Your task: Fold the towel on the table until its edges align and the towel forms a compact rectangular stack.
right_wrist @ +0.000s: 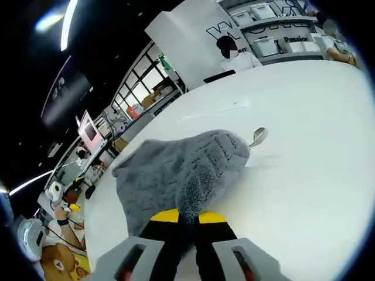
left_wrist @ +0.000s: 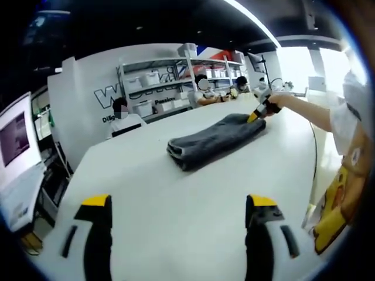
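A white table point(left_wrist: 193, 199) fronts shelving point(left_wrist: 176, 76) in a busy workroom. The left gripper point(left_wrist: 179, 213) hovers with jaws spread wide; mid-table lies the folded grey towel point(left_wrist: 214, 140), its far corner pinched by the right gripper point(right_wrist: 187, 218).

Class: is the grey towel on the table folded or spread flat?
Folded: the towel lies as a thick layered bundle on the table.
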`<state>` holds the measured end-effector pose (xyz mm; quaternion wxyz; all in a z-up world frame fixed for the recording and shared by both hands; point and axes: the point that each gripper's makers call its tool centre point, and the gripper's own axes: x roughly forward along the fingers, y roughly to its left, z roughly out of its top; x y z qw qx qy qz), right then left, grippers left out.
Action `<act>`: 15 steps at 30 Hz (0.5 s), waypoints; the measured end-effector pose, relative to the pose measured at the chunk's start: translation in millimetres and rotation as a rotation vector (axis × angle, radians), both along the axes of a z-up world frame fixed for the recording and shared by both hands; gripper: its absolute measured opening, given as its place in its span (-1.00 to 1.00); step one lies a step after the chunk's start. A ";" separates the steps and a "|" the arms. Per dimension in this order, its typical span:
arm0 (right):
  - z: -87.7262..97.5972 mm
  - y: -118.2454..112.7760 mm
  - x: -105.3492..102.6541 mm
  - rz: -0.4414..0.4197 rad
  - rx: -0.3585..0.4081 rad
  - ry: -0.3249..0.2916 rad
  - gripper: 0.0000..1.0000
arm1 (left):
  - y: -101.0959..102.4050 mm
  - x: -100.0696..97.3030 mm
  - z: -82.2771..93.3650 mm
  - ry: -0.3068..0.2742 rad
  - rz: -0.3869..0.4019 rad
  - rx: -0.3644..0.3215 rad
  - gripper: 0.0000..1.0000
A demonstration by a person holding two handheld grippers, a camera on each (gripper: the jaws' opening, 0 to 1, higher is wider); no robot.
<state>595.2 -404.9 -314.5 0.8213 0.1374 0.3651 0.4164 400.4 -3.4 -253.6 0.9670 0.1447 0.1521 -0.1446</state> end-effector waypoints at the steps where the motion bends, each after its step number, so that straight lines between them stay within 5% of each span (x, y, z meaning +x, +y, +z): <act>1: -0.4 -4.9 -0.5 -0.006 0.004 0.001 -0.86 | -1.8 -0.2 0.3 0.001 -0.003 0.002 0.99; 15: 5.2 -15.9 0.5 -0.027 0.044 0.006 -0.86 | -10.7 -3.5 3.4 0.002 -0.015 0.017 0.99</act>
